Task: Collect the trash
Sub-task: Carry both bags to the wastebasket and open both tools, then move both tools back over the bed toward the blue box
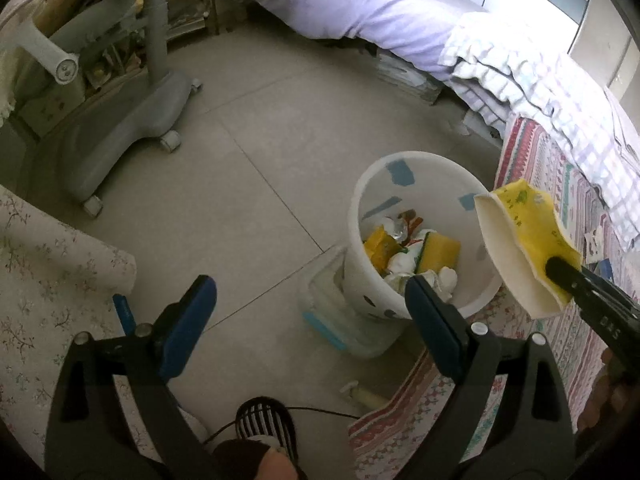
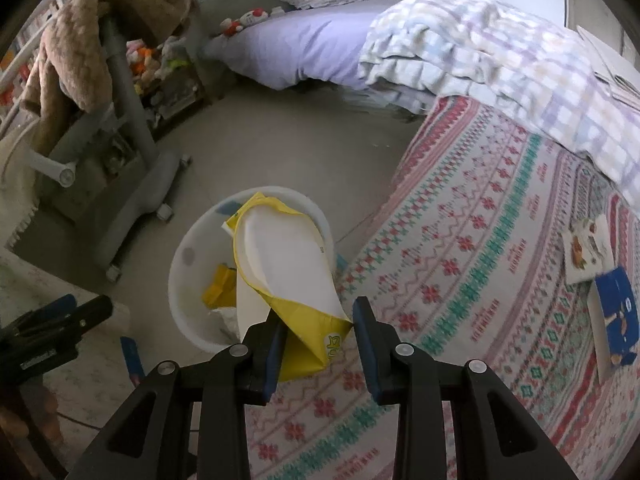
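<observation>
A white trash bin (image 1: 362, 200) stands on the floor by the bed, holding wrappers and a yellow sponge (image 1: 438, 254). It also shows in the right wrist view (image 2: 180, 280). A yellow and white empty bag (image 2: 288, 264) sits between my right gripper's (image 2: 318, 320) fingers, its open end over the bin. The jaws stand partly apart around its yellow end. In the left wrist view the bag (image 1: 516, 240) hangs from the right gripper (image 1: 560, 270) beside the bin's rim. My left gripper (image 1: 308, 296) is open and empty, above the floor left of the bin.
A patterned bedspread (image 2: 480, 240) covers the bed on the right, with booklets (image 2: 592, 252) and a blue box (image 2: 616, 312) on it. A grey wheeled chair base (image 1: 120, 132) stands on the left. A clear container (image 1: 332, 304) sits against the bin. A floral cloth (image 1: 48, 272) lies at left.
</observation>
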Demonstrator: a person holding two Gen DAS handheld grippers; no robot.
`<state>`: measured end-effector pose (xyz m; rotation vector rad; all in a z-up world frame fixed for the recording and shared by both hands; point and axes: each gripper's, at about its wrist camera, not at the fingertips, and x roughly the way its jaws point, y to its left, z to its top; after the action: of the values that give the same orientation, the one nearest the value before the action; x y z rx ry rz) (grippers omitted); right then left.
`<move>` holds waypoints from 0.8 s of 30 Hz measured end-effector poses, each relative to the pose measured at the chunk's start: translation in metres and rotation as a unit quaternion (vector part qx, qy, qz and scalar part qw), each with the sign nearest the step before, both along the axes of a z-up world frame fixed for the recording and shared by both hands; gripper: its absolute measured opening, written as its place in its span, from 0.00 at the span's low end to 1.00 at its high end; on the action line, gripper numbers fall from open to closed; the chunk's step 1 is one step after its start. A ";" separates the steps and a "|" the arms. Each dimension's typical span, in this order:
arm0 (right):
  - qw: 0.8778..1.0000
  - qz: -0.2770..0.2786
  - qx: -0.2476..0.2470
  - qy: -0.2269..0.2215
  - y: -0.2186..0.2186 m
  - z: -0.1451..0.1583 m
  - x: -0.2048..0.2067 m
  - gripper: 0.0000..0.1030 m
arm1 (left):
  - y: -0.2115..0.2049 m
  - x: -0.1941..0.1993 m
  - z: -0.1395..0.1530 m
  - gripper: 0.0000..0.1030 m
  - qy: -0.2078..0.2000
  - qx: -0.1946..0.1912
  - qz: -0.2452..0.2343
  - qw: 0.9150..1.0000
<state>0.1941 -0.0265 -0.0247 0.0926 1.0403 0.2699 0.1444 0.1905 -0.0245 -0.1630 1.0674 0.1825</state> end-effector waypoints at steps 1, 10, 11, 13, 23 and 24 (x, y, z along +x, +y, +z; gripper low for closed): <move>1.000 0.000 -0.003 0.000 0.003 -0.001 0.002 0.33 | 0.002 0.000 0.000 0.92 -0.001 -0.001 0.001 1.000; 0.999 -0.008 0.048 -0.025 0.007 0.008 0.009 0.66 | 0.005 -0.004 0.003 0.92 -0.007 -0.005 0.000 1.000; 0.999 -0.007 0.046 -0.026 0.006 0.009 0.009 0.66 | 0.004 -0.005 0.004 0.92 -0.010 -0.003 -0.001 1.000; 0.999 -0.002 0.039 -0.023 0.005 0.010 0.006 0.66 | 0.002 -0.006 0.007 0.92 -0.014 -0.003 -0.004 1.000; 1.000 0.014 0.006 -0.015 -0.014 0.011 -0.019 0.68 | -0.014 -0.009 0.013 0.92 -0.022 -0.025 -0.024 0.999; 1.000 0.013 0.004 -0.014 -0.016 0.011 -0.022 0.68 | -0.016 -0.009 0.014 0.92 -0.023 -0.025 -0.026 0.999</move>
<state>0.1724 -0.0424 -0.0133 0.0821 1.0123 0.2981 0.1359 0.1741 -0.0108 -0.1824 1.0306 0.1049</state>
